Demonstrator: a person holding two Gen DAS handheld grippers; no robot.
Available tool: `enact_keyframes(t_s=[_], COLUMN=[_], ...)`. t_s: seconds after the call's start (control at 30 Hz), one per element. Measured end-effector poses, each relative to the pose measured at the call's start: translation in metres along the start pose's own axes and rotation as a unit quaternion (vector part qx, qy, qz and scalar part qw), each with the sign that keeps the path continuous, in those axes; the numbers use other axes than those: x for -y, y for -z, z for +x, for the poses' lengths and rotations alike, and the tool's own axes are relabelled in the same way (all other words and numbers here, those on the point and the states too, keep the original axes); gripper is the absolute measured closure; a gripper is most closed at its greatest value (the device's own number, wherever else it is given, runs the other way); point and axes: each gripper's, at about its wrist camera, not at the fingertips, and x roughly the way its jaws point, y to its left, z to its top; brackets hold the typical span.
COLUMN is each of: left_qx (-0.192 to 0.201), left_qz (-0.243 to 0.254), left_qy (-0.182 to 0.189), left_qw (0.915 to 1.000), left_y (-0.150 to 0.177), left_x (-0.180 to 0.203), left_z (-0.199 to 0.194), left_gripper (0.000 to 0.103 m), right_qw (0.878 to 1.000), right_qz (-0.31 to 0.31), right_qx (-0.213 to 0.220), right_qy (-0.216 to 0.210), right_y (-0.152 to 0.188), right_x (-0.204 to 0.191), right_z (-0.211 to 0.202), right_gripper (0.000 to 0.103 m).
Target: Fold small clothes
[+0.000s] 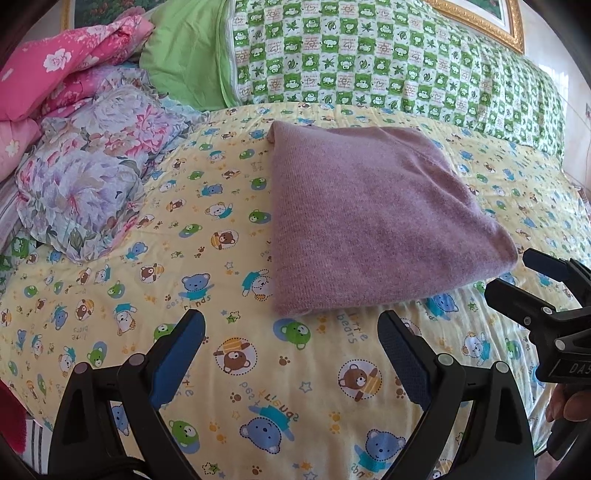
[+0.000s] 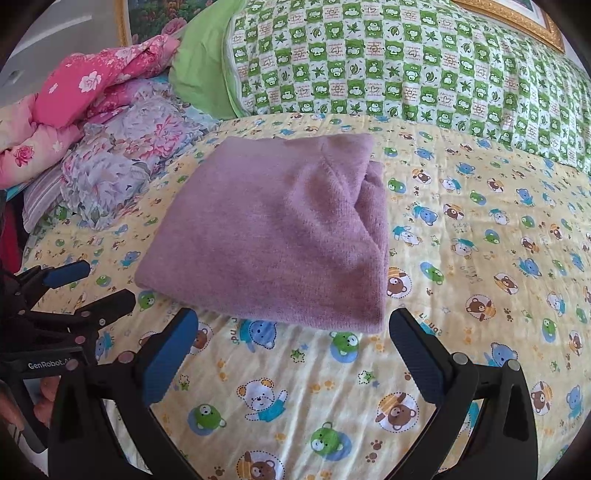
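Note:
A mauve knitted garment (image 1: 362, 218) lies folded into a thick rectangle on the yellow bear-print sheet (image 1: 258, 369). It also shows in the right wrist view (image 2: 273, 236). My left gripper (image 1: 291, 332) is open and empty, just short of the garment's near edge. My right gripper (image 2: 295, 328) is open and empty, its fingers either side of the garment's near edge. The right gripper shows in the left wrist view (image 1: 524, 277), open, beside the garment's right corner. The left gripper shows in the right wrist view (image 2: 96, 284), open, left of the garment.
A green checked pillow (image 1: 369, 59) lies along the back of the bed. A crumpled floral cloth (image 1: 96, 177) and pink floral bedding (image 1: 66, 62) are piled at the left. A gold picture frame (image 1: 487, 22) hangs behind.

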Motion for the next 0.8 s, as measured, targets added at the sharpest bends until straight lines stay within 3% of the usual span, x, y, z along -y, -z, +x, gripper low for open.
enact_keyframes(t_s=[0.8], left_qx=[0.006], left_qz=[-0.001], left_qy=[0.001], left_qw=[1.0000], left_y=[-0.0094], left_x=[0.0006], left_z=[0.0046], left_gripper=[0.007], right_qw=[1.000], right_qz=[0.008], right_qx=[0.007], right_qy=[-0.001], right_y=[-0.0089], right_x=[-0.0008], right_z=[-0.0011], right_gripper=[0.000])
